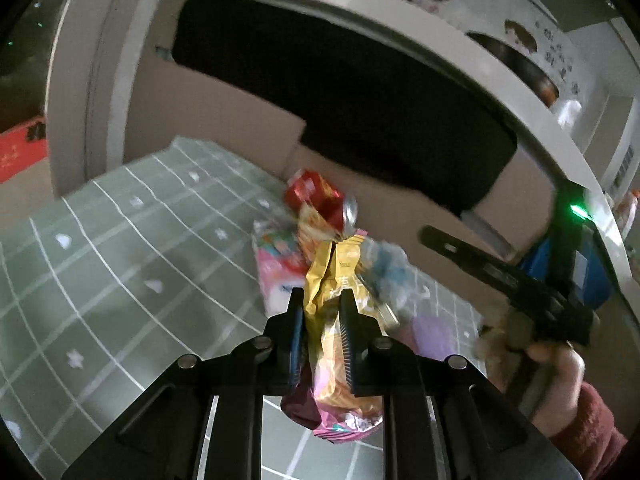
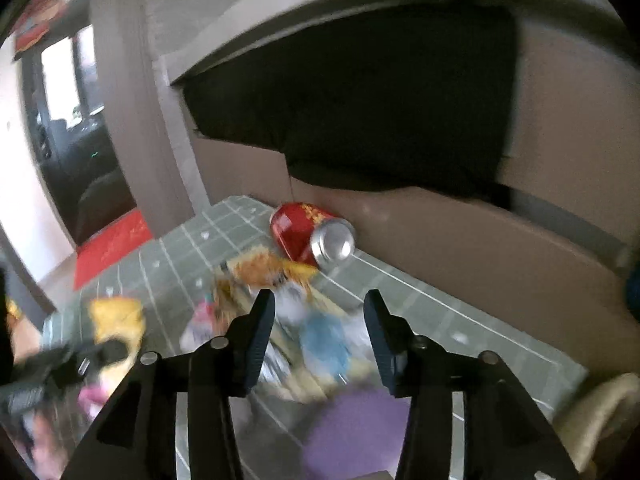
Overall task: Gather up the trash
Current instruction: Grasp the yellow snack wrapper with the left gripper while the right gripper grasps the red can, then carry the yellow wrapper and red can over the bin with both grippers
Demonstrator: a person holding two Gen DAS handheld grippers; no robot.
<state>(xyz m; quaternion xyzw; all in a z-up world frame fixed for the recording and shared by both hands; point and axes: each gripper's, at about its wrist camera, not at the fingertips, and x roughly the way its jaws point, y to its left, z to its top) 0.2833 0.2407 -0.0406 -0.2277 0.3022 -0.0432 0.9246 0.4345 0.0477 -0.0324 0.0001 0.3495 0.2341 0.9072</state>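
Note:
My left gripper (image 1: 322,302) is shut on a yellow and pink snack wrapper (image 1: 332,344) and holds it above the green checked mat (image 1: 120,248). It shows blurred at the left of the right wrist view (image 2: 116,320). A red drink can (image 2: 310,234) lies on its side on the mat against a cardboard box (image 2: 460,248); the left wrist view shows the can (image 1: 318,196) too. My right gripper (image 2: 320,312) is open and empty above a blurred pile of wrappers (image 2: 316,340). The right gripper shows from the side in the left wrist view (image 1: 440,240).
The cardboard box (image 1: 224,128) is lined with a black bag (image 1: 344,92) and sits under a grey table edge (image 1: 400,16). A purple item (image 2: 360,428) lies near the front. A red carton (image 1: 20,148) stands at the far left.

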